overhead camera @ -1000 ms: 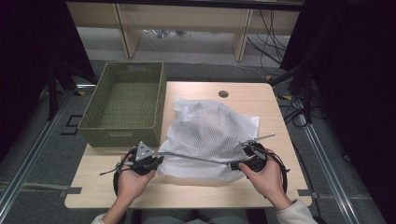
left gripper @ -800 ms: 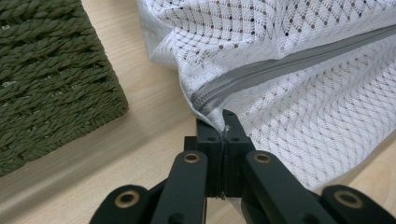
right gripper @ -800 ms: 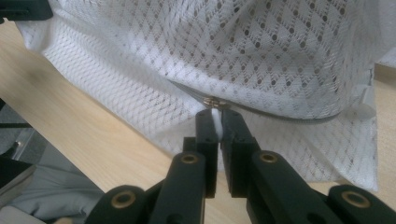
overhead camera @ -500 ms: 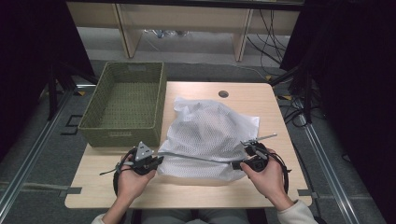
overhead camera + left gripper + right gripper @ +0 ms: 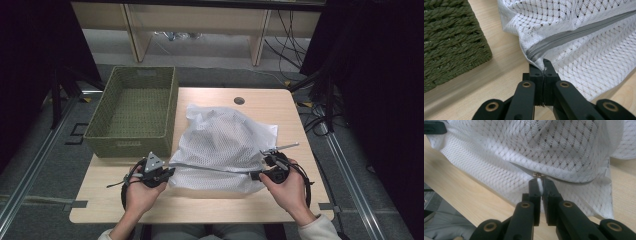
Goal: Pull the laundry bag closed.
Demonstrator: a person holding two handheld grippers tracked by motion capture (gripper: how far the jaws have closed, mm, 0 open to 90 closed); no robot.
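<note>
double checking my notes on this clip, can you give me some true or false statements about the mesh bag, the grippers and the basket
1. The white mesh bag lies on the wooden table. True.
2. The left gripper is open and clear of the bag. False: it is shut on the bag's corner, at the end of the grey zipper.
3. The right gripper pinches the white zipper pull. True.
4. The green woven basket holds the bag. False: the bag lies beside the basket, on the table.
5. The basket stands at the table's right edge. False: it is on the left in the high view.
</note>
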